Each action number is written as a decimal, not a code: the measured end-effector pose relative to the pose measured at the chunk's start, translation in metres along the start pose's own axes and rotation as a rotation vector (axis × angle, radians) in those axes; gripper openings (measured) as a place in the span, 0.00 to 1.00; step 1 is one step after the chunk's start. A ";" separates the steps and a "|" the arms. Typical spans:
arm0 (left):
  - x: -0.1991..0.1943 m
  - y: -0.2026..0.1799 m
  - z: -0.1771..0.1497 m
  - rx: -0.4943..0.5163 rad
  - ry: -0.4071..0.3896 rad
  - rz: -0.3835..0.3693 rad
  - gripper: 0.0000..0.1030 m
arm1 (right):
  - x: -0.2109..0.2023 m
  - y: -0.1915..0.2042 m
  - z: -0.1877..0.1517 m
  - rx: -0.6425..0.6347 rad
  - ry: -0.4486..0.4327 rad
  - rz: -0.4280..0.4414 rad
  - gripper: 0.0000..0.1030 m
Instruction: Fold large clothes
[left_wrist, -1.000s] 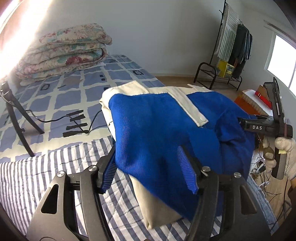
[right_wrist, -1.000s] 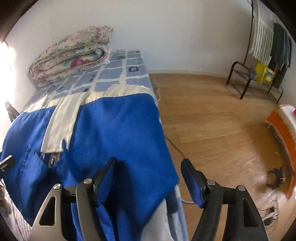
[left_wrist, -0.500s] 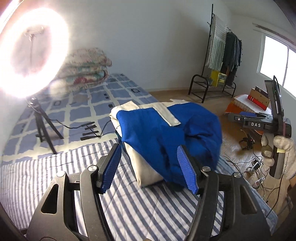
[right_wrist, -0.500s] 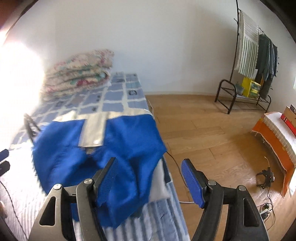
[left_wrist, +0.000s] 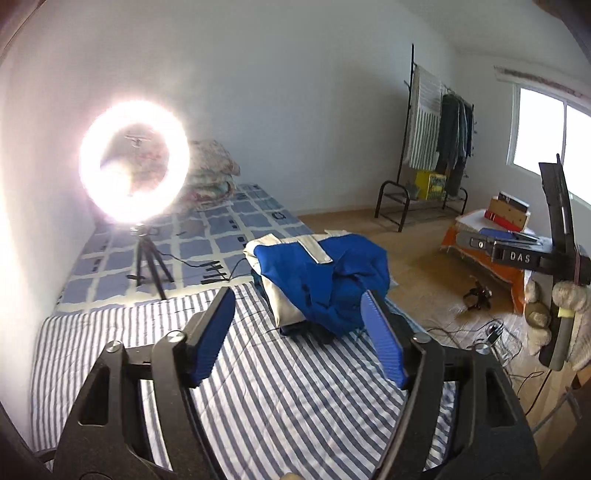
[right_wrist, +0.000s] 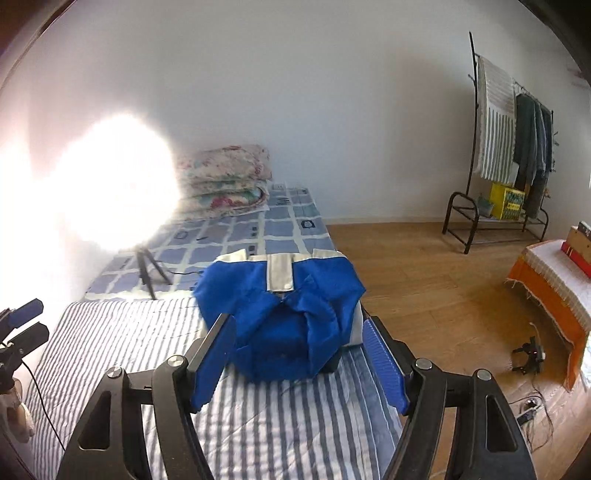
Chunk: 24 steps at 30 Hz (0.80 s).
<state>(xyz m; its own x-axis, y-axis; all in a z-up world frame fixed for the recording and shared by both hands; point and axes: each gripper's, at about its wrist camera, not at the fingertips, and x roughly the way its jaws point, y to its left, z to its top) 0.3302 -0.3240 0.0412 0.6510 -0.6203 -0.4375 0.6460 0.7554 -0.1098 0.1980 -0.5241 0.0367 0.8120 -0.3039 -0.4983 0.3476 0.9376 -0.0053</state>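
A folded blue and cream garment (left_wrist: 321, 280) lies in a heap on the striped bed (left_wrist: 258, 387), near its right edge; it also shows in the right wrist view (right_wrist: 284, 314). It rests on a darker folded piece underneath. My left gripper (left_wrist: 299, 339) is open and empty, held back from the garment above the bed. My right gripper (right_wrist: 299, 354) is open and empty, also drawn back. The right gripper shows at the right of the left wrist view (left_wrist: 524, 258). The left gripper's tips show at the left edge of the right wrist view (right_wrist: 22, 325).
A bright ring light on a tripod (left_wrist: 135, 162) stands on the checked mattress (left_wrist: 236, 229), with a cable. A folded floral quilt (right_wrist: 225, 177) lies by the wall. A clothes rack (left_wrist: 436, 147), an orange-draped low table (right_wrist: 554, 280) and cables stand on the wood floor.
Both grippers have pulled back and up from the garment. It was close in front of the jaws a second ago and now lies released on the bed.
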 end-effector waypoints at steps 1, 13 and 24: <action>-0.018 -0.002 -0.003 0.004 -0.012 0.006 0.73 | -0.011 0.005 -0.002 -0.008 -0.006 0.000 0.73; -0.140 -0.023 -0.061 0.041 -0.044 0.086 0.84 | -0.120 0.066 -0.066 -0.019 -0.087 0.033 0.87; -0.170 -0.030 -0.109 0.028 -0.040 0.093 0.92 | -0.135 0.079 -0.118 0.002 -0.102 -0.001 0.95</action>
<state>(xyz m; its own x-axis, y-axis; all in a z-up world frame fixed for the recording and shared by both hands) 0.1570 -0.2179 0.0219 0.7235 -0.5565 -0.4084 0.5928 0.8041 -0.0455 0.0604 -0.3888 0.0009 0.8551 -0.3208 -0.4073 0.3494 0.9370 -0.0045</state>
